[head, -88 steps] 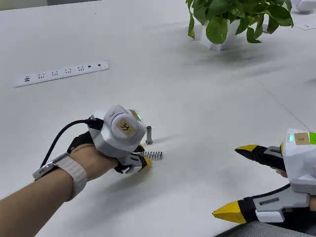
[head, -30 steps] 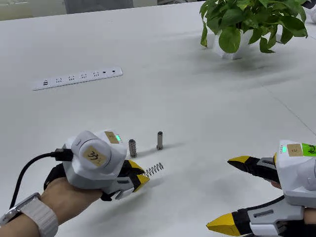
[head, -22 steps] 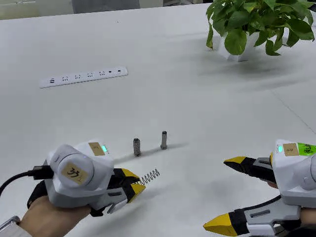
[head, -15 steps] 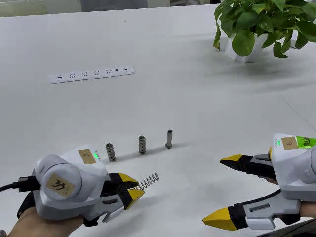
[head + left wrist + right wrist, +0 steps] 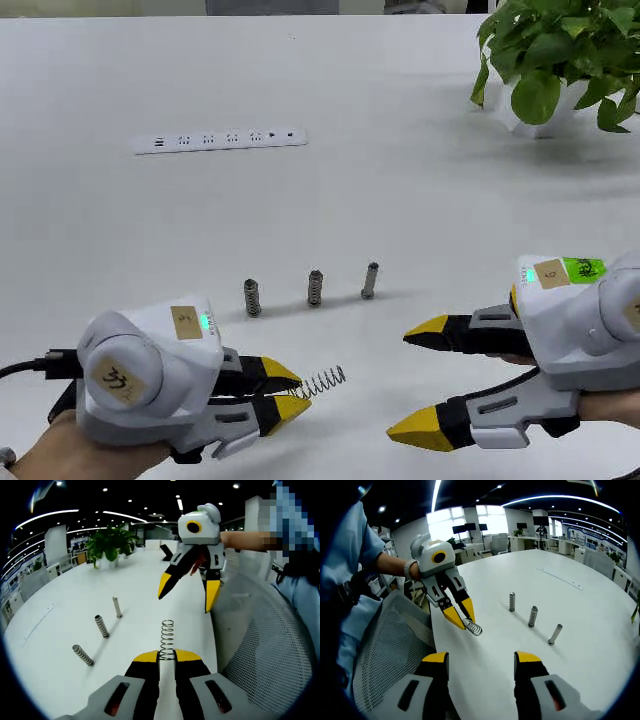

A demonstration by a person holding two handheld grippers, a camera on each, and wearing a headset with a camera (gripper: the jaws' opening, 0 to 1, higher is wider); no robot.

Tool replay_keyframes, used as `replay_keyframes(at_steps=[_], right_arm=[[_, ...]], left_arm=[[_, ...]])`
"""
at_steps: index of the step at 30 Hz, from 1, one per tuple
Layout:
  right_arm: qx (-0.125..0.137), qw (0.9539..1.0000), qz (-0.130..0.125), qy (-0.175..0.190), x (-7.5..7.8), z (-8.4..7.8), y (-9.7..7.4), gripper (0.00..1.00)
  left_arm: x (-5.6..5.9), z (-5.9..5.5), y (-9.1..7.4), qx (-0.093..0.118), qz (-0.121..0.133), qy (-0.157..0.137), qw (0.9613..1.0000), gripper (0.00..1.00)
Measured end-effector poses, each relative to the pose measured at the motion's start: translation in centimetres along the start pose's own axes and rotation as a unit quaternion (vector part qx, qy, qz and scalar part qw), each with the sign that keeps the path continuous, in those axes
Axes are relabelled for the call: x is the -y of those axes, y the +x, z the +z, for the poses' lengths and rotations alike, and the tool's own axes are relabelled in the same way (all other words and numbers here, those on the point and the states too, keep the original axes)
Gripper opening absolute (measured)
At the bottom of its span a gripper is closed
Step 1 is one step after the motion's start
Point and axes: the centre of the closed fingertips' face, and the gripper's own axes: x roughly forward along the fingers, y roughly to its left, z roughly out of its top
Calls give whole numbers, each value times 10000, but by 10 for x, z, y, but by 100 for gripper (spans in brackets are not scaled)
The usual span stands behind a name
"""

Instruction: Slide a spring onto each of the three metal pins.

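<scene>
At the bottom left of the head view, the left gripper (image 5: pixel 293 392) has its yellow-tipped jaws almost closed. They pinch one end of a loose spring (image 5: pixel 322 380). The spring sticks out to the right, roughly level, over the white table (image 5: pixel 450 200). I cannot tell whether its free end touches the surface. In the left gripper view the coil runs straight out from between the two tips.

At the lower right, the right gripper (image 5: pixel 400 385) hangs with its jaws spread wide and holds nothing. Its tips are just right of the spring's free end and apart from it.

Farther up, near the middle of the frame, three pins stand upright in a row on the table. The left pin (image 5: pixel 252 298) and the middle pin (image 5: pixel 315 288) each have a spring around the shaft. The right pin (image 5: pixel 370 281) is bare.

Beyond them, at the upper left, lies a white power strip (image 5: pixel 220 140). A green potted plant (image 5: pixel 560 50) sits in the upper right corner.
</scene>
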Motion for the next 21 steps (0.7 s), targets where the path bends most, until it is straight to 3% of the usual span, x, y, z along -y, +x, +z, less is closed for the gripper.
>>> replay_keyframes(at_steps=[6, 10, 13, 21], right_arm=[[12, 9993, 351, 113, -2, 8, 9, 31], [11, 9970, 696, 350, -9, 11, 12, 30], [51, 9957, 812, 443, -11, 14, 13, 24], [62, 9949, 907, 445, -14, 16, 17, 18]], left_arm=[[5, 4, -2, 92, -95, 104, 9999, 10], [7, 8, -3, 191, -155, 228, 9994, 10], [6, 10, -4, 216, -177, 253, 9993, 10], [8, 15, -3, 281, -266, 326, 9987, 10]])
